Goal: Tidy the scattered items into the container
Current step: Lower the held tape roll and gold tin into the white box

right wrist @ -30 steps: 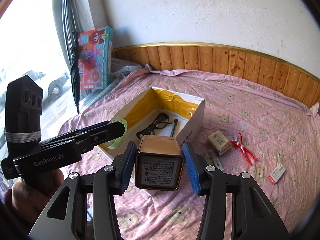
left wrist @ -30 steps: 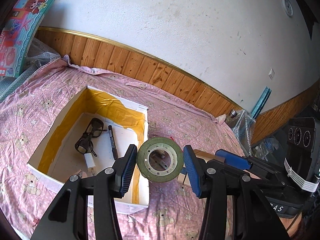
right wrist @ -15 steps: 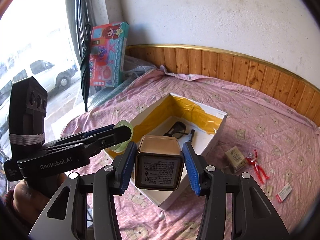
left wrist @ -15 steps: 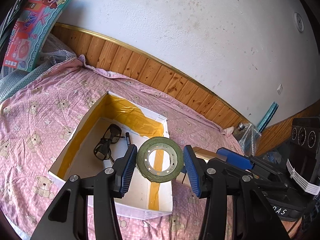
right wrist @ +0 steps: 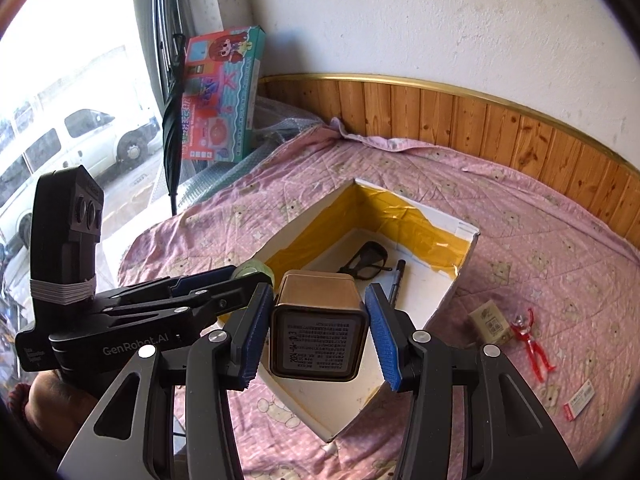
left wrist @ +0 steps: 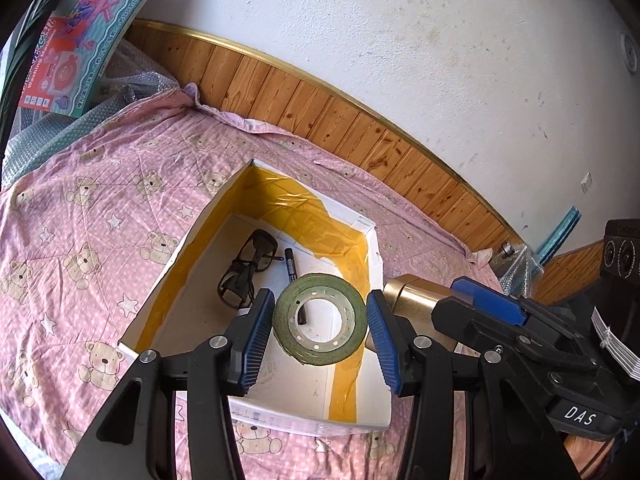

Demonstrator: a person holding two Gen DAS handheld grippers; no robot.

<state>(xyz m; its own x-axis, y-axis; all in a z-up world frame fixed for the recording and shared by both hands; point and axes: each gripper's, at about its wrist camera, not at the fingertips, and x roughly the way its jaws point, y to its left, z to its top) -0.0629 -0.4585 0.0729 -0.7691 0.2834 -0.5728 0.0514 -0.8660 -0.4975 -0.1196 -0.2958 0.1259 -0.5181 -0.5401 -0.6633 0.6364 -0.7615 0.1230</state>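
Ribbed blue fingers (left wrist: 256,336) pinch round tape roll (left wrist: 320,319).

Marker (left wrist: 293,276) partly hidden behind tape roll (left wrist: 320,319); label print on tin (right wrist: 319,344) too small to read.

Black grippers (left wrist: 320,334) — blue ribbed pads (left wrist: 256,336), silver screws (GenRobot.AI lettering)
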